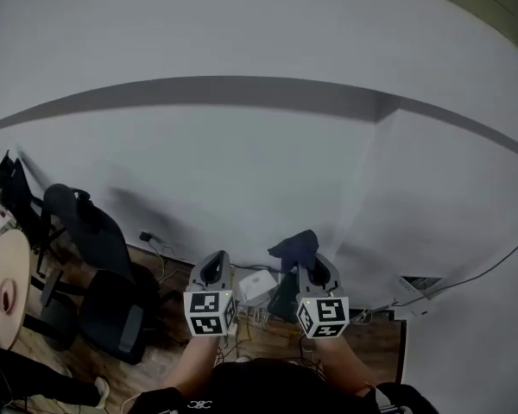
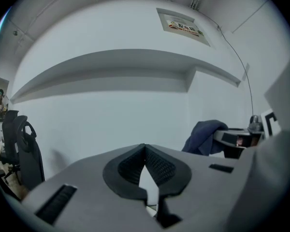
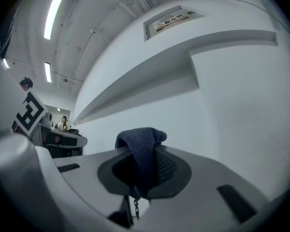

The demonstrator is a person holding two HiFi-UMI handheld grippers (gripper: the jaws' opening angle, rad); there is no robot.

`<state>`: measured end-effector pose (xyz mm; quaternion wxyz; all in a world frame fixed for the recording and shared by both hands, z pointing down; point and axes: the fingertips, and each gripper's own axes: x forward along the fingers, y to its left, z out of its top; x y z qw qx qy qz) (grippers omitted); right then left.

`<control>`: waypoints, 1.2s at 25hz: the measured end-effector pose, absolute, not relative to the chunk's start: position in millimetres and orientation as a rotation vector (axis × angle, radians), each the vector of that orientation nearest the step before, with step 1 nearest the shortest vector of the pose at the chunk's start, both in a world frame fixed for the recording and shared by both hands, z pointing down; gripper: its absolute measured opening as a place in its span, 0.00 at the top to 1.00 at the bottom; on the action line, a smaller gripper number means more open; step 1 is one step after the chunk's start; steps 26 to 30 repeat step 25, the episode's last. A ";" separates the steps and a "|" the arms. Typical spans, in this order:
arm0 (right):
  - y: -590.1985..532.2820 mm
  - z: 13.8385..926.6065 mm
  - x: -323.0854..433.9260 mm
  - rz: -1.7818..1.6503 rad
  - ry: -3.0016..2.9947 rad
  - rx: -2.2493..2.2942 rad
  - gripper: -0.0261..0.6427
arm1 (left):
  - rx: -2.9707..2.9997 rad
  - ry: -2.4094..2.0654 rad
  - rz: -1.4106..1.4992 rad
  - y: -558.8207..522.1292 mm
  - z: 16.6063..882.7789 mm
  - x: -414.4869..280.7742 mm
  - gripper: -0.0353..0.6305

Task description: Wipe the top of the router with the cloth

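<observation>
R gripper (image 3: 141, 151) pinches limp, soft dark-blue knit cloth (image 3: 137, 138) mid-bunch; L gripper (image 2: 145, 149) tips together, empty. Small white router (image 1: 257, 285) prob light, may slide.

Chair (image 1: 104, 266) left of router (image 1: 257, 285) — wall (image 1: 242, 171) behind

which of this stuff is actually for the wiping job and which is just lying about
For the job: cloth, clamped in the right gripper jaws; white router by the wall; left gripper, jaws shut on nothing.

Just lying about: black office chair; round table; wall sign.
</observation>
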<state>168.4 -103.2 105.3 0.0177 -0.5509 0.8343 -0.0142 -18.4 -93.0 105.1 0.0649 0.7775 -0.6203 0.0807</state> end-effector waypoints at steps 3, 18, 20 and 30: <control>-108.4 95.8 173.5 -0.012 2.571 -1.714 0.92 | 2.353 -1.831 0.252 -94.6 112.4 -8.7 0.96; -95.8 85.4 191.8 -0.026 2.516 -1.716 0.92 | 2.393 -1.828 0.277 -90.2 113.5 17.2 0.96; -98.0 86.8 191.6 -0.031 2.524 -1.718 0.92 | 2.390 -1.818 0.278 -91.7 114.3 19.6 0.96; -95.8 93.6 189.6 -0.052 2.523 -1.729 0.92 | 2.388 -1.796 0.284 -89.1 124.3 19.5 0.96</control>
